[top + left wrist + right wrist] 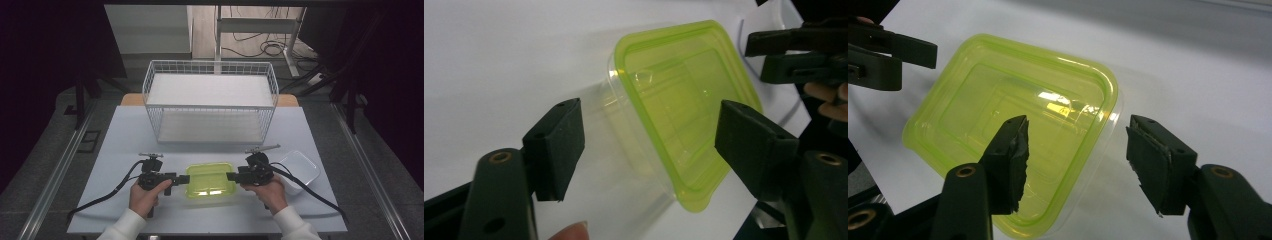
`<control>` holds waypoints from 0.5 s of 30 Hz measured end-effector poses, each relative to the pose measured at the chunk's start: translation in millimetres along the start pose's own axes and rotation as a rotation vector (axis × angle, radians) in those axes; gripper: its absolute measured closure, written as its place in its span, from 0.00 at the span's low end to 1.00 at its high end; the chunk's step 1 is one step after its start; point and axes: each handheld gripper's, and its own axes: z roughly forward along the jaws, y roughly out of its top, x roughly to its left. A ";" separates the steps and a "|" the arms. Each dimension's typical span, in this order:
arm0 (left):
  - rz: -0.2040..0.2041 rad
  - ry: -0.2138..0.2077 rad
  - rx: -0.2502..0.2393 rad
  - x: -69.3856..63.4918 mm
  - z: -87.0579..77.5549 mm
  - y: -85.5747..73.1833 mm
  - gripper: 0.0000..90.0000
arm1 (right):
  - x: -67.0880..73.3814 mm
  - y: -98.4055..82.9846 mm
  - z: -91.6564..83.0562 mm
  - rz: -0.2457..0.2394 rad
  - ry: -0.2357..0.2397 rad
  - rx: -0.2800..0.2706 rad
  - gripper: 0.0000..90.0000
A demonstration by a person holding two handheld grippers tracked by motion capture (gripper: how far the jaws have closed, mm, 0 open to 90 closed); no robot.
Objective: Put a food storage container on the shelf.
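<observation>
A clear box with a lime-green lid (210, 179) lies on the white table near its front edge. My left gripper (184, 179) meets it from the left, held level. In the left gripper view its jaws (651, 150) are open and straddle the box's end (674, 115); the pads stand off its sides. My right gripper (231, 176) comes in from the right. Its jaws (1078, 160) are open, one pad over the lid (1013, 105), the other beyond the clear wall. Each gripper view also shows the other gripper (794, 50) (883, 55) across the box.
A white wire basket (210, 100) with two shelves stands at the back of the table (120, 145). A clear, lidless tub (302, 170) sits just right of my right hand. Cables trail off both grippers toward the front corners.
</observation>
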 end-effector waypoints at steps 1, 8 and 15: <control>-0.003 -0.006 0.004 0.5 1.4 0.1 0.33 | -0.3 -0.5 1.5 0.002 -0.001 0.003 0.47; -0.033 -0.049 0.023 6.2 12.9 1.6 0.44 | -1.4 -4.7 11.1 0.005 -0.017 0.040 0.49; -0.052 -0.091 0.046 7.7 17.3 -0.3 0.64 | -5.1 -5.7 16.8 0.093 0.036 0.052 0.57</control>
